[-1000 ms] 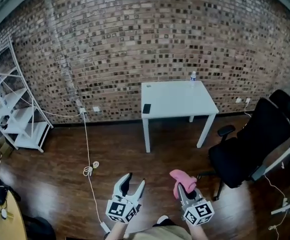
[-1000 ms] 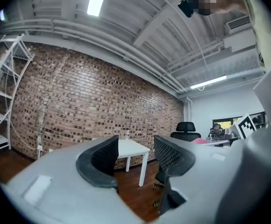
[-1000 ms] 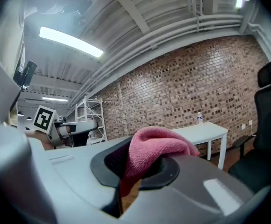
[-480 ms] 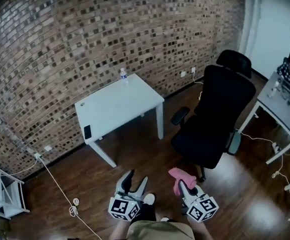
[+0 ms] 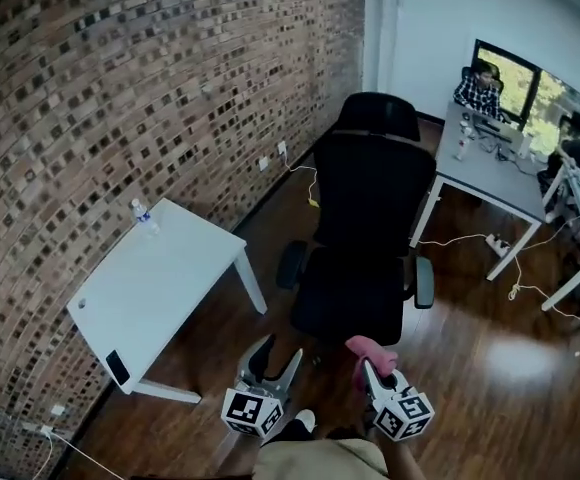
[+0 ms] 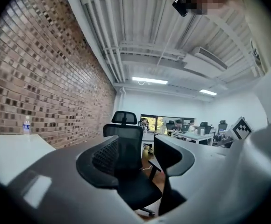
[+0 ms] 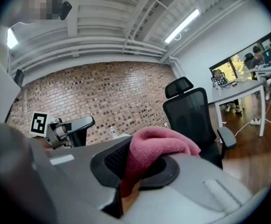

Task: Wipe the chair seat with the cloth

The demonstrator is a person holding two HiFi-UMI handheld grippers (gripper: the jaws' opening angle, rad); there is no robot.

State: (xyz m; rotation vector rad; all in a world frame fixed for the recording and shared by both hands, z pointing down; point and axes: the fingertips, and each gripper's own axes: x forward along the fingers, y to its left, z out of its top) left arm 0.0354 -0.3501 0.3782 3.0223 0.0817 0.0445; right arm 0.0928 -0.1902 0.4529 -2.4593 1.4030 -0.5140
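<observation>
The chair (image 5: pixel 350 303) has come from the side to straight ahead; right gripper (image 5: pixel 373 372) clamps the cloth (image 5: pixel 370 349), left gripper (image 5: pixel 277 354) gapes empty, so wiping can start

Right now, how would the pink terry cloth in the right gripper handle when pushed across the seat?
Likely floppy: the pink terry cloth droops over a jaw of the right gripper. Probably light: it bunches above the jaws. Its nubby pile may drag on the black office chair seat.

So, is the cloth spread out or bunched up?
Bunched up: the pink cloth is a crumpled wad clamped in the right gripper.
</observation>
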